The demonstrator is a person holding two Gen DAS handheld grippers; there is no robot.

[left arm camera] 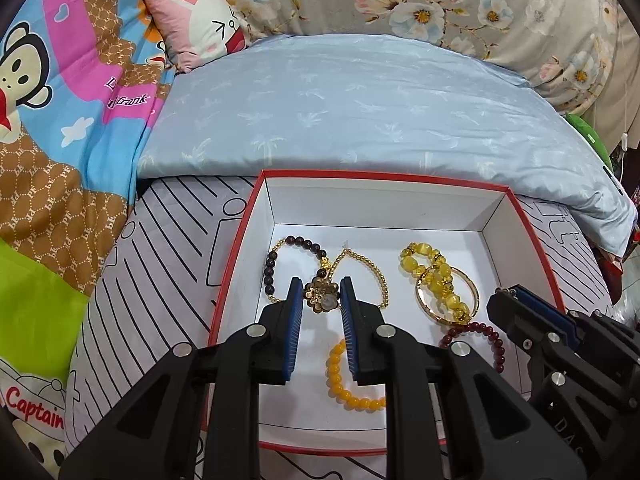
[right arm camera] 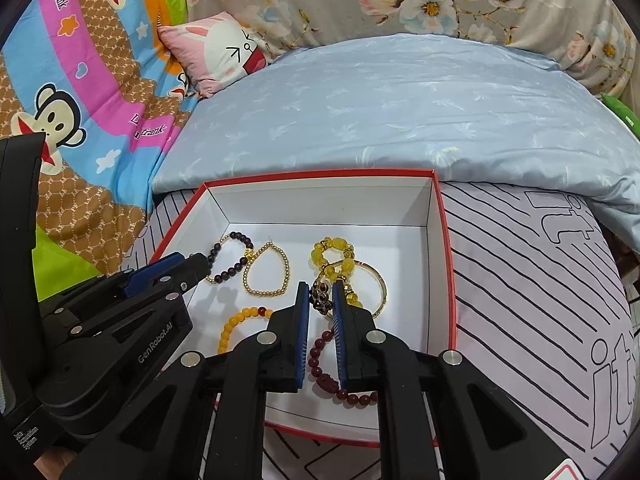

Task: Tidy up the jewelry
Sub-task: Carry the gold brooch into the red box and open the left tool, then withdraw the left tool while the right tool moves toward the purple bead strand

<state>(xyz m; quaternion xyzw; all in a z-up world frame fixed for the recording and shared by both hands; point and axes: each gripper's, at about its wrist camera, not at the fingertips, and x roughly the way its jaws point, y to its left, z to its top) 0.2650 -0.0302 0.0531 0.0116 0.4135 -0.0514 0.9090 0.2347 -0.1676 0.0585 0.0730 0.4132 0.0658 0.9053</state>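
Observation:
A red-rimmed white box (left arm camera: 240, 240) (right arm camera: 444, 240) lies on the bed and holds several bracelets. My left gripper (left arm camera: 320, 296) holds a gold flower ornament (left arm camera: 322, 296) between its pads, above the box floor. My right gripper (right arm camera: 321, 298) holds a dark red flower ornament (right arm camera: 321, 298) between its pads. In the box lie a dark bead bracelet (left arm camera: 272, 268) (right arm camera: 228, 268), a gold bead chain (left arm camera: 376, 272) (right arm camera: 268, 272), a yellow crystal bracelet (left arm camera: 436, 276) (right arm camera: 336, 256), a gold bangle (left arm camera: 472, 296) (right arm camera: 380, 288), an orange bead bracelet (left arm camera: 340, 380) (right arm camera: 236, 324) and a dark red bead bracelet (left arm camera: 492, 336) (right arm camera: 320, 360).
The box rests on a grey striped sheet (right arm camera: 520, 280). A light blue quilt (left arm camera: 360, 120) lies behind it, a cartoon monkey blanket (left arm camera: 60, 120) to the left, and a pink rabbit pillow (left arm camera: 200, 24) at the back. Each gripper shows in the other's view: the right one (left arm camera: 516, 304) and the left one (right arm camera: 180, 268).

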